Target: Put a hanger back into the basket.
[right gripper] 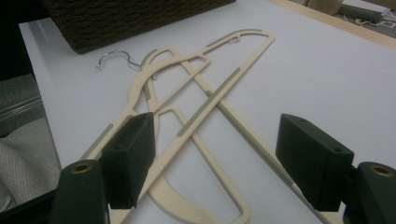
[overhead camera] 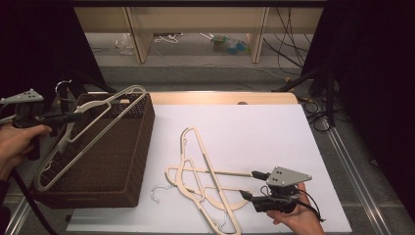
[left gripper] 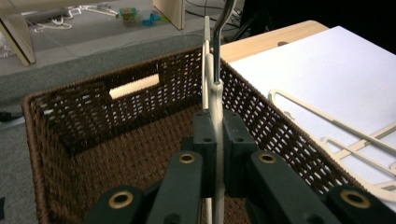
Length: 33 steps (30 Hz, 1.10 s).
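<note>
From the high view, your left gripper (overhead camera: 73,117) is shut tight on a cream hanger (overhead camera: 93,128), and that hanger hangs tilted over the brown woven basket (overhead camera: 132,161) at the left of the table. Your right gripper (overhead camera: 252,185) sits low on the white sheet (overhead camera: 264,132), jaws apart, next to two more hangers (overhead camera: 205,178) that lie crossed on top of each other. In the left gripper view, the held hanger (left gripper: 215,112) stands thin and straight between the closed jaws, just under its metal hook (left gripper: 222,28), with the basket (left gripper: 56,121) open below. I think the hanger is light, stiff and a bit slippery, so hold it near the neck like that. Watch the basket rim, because a long arm of the hanger could catch on it. In the right gripper view, the jaws stand wide with nothing pinched, and the crossed hangers (right gripper: 196,93) lie flat between them. Their wire hook (right gripper: 114,58) points toward the basket (right gripper: 130,18). They may tangle, so I would take the top one by a thin bar.
</note>
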{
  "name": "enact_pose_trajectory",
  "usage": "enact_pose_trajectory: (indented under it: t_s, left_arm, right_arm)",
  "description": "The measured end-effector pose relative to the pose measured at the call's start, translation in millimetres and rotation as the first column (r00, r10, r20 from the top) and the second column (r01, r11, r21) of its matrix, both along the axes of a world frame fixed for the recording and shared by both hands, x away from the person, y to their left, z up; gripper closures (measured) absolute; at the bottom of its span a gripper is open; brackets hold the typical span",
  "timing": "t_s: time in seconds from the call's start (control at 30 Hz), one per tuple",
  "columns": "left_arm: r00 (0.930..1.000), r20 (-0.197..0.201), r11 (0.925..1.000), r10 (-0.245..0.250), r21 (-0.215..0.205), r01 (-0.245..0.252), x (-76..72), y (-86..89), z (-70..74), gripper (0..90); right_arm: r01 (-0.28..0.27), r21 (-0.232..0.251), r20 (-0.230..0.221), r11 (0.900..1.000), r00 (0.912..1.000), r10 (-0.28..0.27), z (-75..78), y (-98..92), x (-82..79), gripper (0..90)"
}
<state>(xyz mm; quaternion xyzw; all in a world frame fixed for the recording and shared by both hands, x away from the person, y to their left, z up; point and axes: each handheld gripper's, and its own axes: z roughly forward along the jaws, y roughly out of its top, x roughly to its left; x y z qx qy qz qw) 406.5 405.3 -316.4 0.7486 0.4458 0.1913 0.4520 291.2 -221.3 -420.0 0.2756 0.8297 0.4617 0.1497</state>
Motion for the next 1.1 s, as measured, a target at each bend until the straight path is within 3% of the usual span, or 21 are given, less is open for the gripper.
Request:
enact_pose_trajectory:
  t_s: [0.1,0.2,0.5,0.93,1.0,1.1]
  left_arm:
    - [0.9999,-0.013,0.9998,-0.004,0.019,0.004,-0.2,1.0,-4.4,85.8]
    - [0.9997,-0.024,1.0000,-0.004,0.003,0.004,1.3,0.5,-11.5,85.8]
    - [0.9963,-0.085,0.9997,-0.010,0.019,0.012,8.7,-1.8,-36.4,85.8]
    - [0.9927,-0.119,0.9985,-0.021,0.047,0.027,14.5,-8.8,-50.7,85.8]
    - [0.9912,-0.129,0.9958,-0.030,0.082,0.041,16.0,-7.5,-51.8,85.7]
    - [0.9903,-0.139,0.9950,-0.003,0.098,0.017,17.4,-9.9,-57.7,85.7]
  right_arm:
    - [0.000,-0.002,0.000,1.000,1.0000,0.000,-0.1,-0.1,0.0,29.5]
    - [0.004,0.001,0.003,1.000,1.0000,-0.005,0.2,-0.1,0.0,29.4]
    - [0.007,-0.007,0.001,1.000,1.0000,-0.007,0.2,-0.7,0.0,29.4]
    - [-0.005,-0.003,-0.002,1.000,1.0000,0.005,-1.1,0.8,0.0,29.5]
    - [-0.004,-0.005,0.000,1.000,1.0000,0.004,-1.4,1.0,0.0,29.4]
    - [-0.006,-0.009,-0.001,1.000,1.0000,0.006,-1.8,1.5,0.1,29.4]
